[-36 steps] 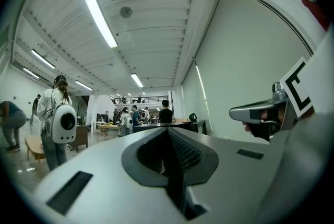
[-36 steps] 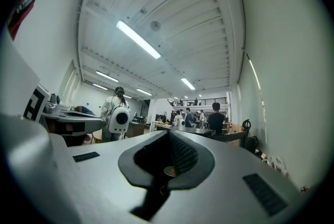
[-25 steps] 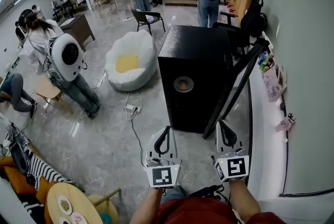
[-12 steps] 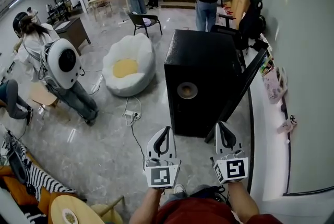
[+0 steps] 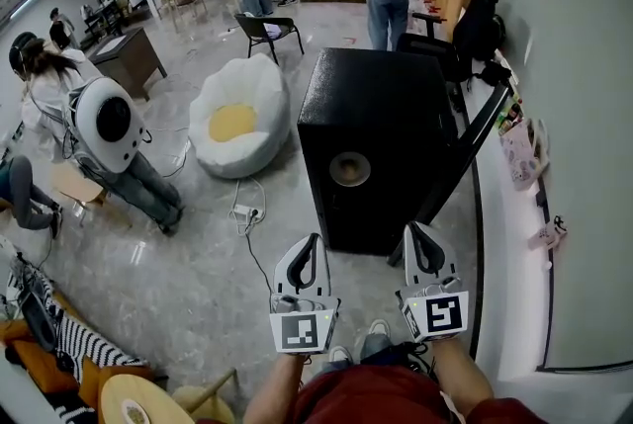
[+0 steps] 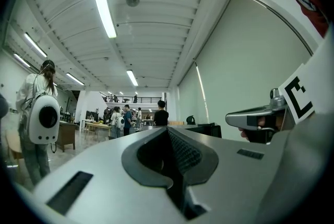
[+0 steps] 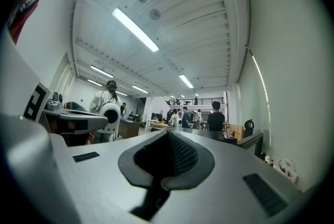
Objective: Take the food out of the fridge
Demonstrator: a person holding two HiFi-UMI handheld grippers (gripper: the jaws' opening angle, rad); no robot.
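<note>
- Presumably the black cabinet (image 5: 376,106) standing beyond the fingertips is the fridge. Its front, carrying a round fitting (image 5: 348,169), is facing the person and seems to be sitting shut, so no food is showing anywhere.
- Compared with a second ago, the cabinet is staying about as far ahead of the fingers, with bare floor (image 5: 198,264) lying between. The approach is barely advancing, though the person's shoes (image 5: 377,327) are now showing just behind the fingers.
- The left gripper (image 5: 307,254) is being held low, its fingers (image 6: 183,154) pressing together with nothing between them.
- The right gripper (image 5: 423,242), just beside it, is doing likewise, its fingers (image 7: 180,155) closing on nothing.
- Both are keeping that closed pose, so I am judging that the task is still waiting on its opening step. That step means closing in on the cabinet and getting the door open, which will call for the fingers spreading first.
- Left of the fingers and farther off, a white beanbag chair (image 5: 237,116) is lying on the floor, and a cable (image 5: 255,254) is trailing towards the left fingers.
</note>
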